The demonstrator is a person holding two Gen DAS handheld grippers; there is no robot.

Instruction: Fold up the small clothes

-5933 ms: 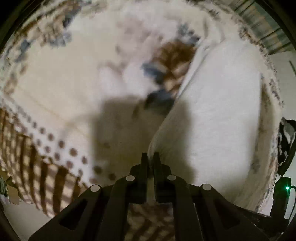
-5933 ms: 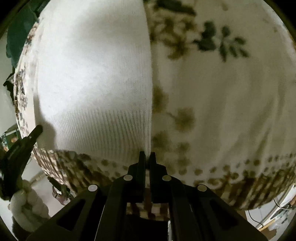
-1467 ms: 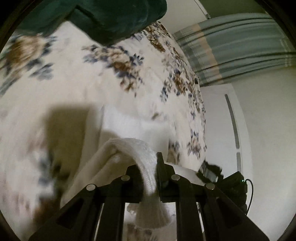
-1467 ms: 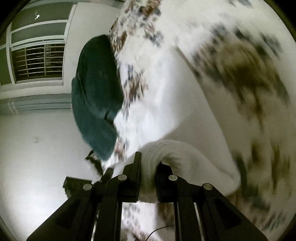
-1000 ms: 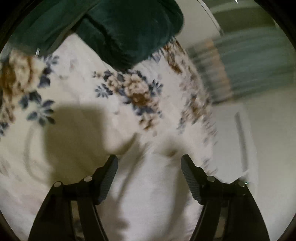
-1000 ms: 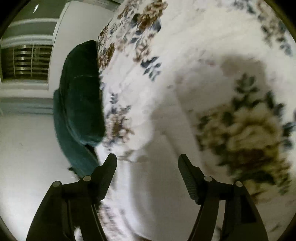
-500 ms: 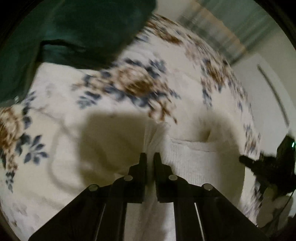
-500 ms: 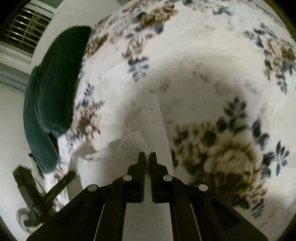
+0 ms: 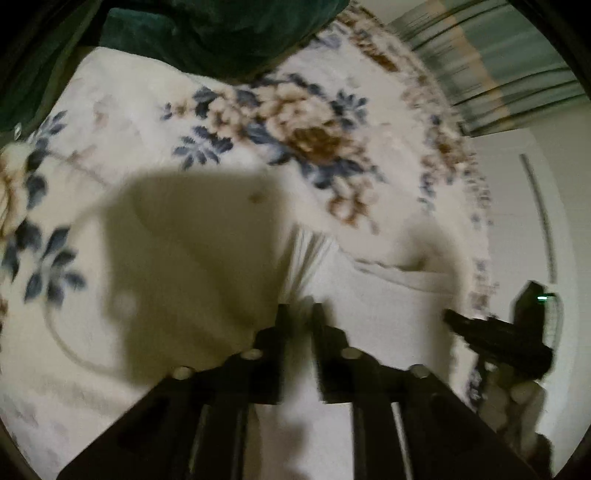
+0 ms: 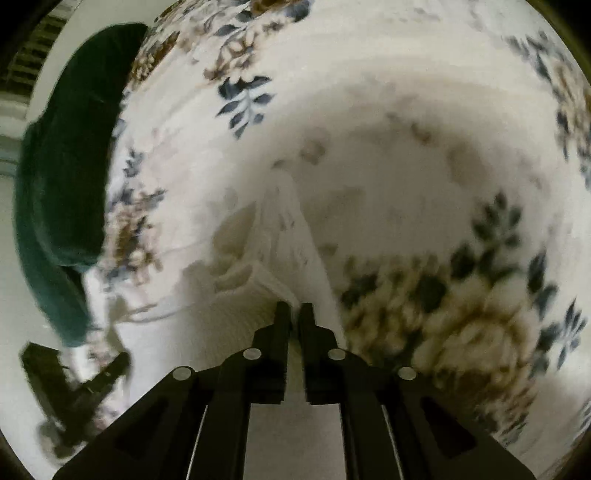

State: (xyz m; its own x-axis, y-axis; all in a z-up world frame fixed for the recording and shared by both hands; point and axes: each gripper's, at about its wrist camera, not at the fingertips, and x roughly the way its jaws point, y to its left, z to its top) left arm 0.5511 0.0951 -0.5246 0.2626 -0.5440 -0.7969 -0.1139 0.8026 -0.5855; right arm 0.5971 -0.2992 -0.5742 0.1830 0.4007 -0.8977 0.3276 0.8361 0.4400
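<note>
Now the left tool (image 9: 298, 308) is pinching the white knit garment (image 9: 373, 295), fingers narrow with a strip of the fabric showing in the gap between them. The right tool (image 10: 294, 308) is doing the same on its side, fingers almost together, clamped on the ribbed edge of that garment (image 10: 273, 236). The garment is lying on a bed with a floral blanket (image 9: 295, 122), cream with blue leaves and brown blossoms. In the left wrist view the ribbed fold is rising just ahead of the fingertips and the flat part is spreading toward the right edge of the bed. In the right wrist view a folded layer is sitting just left of the tool tips, its ribbing facing up. A dark green pillow (image 9: 221, 33) is resting at the far end of the bed, touching the blanket; in the right wrist view it (image 10: 66, 166) is lying along the left edge. Each tool is showing up in the other's view: the right one (image 9: 498, 339) beyond the garment at the bed's right edge, the left one (image 10: 85, 387) at the lower left. Striped curtains (image 9: 498, 66) are hanging past the far right corner. Both views are motion blurred, so fine detail is hard to read.
</note>
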